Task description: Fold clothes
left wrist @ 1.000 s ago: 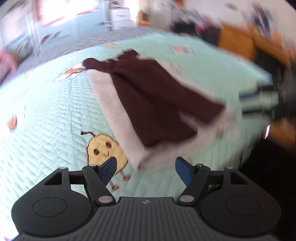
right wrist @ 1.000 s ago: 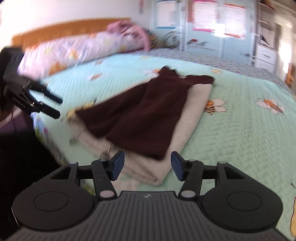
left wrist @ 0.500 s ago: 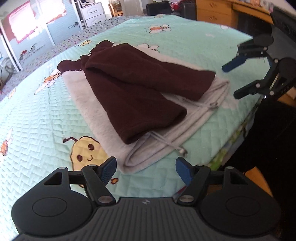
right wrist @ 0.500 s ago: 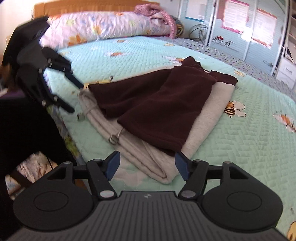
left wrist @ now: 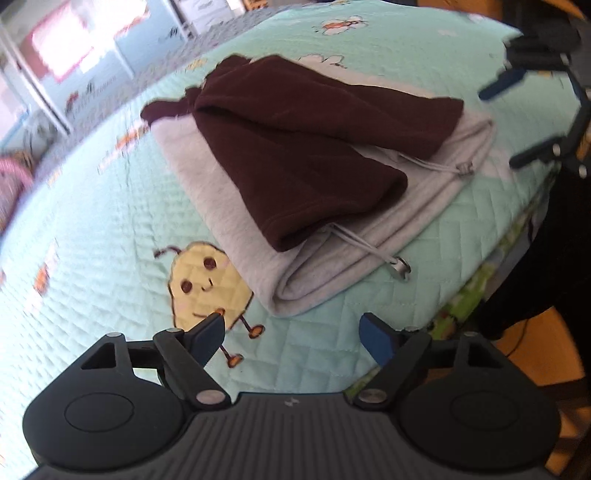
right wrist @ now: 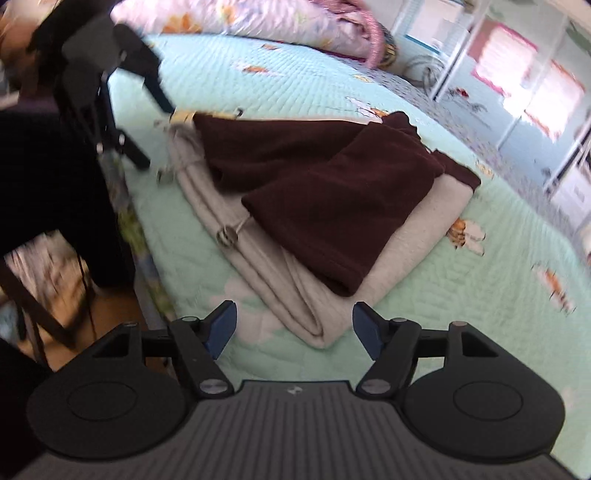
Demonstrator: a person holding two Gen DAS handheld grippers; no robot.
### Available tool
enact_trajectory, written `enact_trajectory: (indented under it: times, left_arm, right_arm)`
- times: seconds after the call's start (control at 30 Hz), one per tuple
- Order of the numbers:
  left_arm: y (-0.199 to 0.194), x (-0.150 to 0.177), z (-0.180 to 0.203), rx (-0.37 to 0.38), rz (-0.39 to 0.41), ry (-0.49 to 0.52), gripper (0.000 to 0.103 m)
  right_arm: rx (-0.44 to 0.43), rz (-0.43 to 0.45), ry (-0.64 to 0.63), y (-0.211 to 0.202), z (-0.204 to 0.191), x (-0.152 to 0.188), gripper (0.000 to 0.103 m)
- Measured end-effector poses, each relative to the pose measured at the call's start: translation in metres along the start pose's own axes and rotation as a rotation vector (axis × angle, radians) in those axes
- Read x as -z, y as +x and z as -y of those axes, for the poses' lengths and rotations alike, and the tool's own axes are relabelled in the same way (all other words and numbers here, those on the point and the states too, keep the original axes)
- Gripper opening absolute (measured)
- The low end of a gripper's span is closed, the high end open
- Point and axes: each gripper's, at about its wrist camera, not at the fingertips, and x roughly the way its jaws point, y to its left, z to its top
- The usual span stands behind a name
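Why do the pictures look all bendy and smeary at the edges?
Left wrist view: the fisheye lens curves the bed; the far windows are blurred and glaring, while the maroon garment is fairly sharp. Right wrist view: the same curving, the pillows and left edge smeared, the bright windows washed out.

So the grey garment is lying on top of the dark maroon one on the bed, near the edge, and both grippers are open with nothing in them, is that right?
Not quite: the order is reversed. The dark maroon garment lies on top of the grey garment, as the left wrist view shows. The rest holds: both rest on the bed near its edge, and the left gripper and right gripper are open and empty.
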Motion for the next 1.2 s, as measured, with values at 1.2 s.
enact_trajectory:
  times: [1.2]
  left_arm:
    - [0.018, -0.008, 0.037, -0.221, 0.192, 0.583, 0.103]
  right_arm:
    - [0.164, 0.053, -0.606, 0.033, -0.028, -0.013, 0.102]
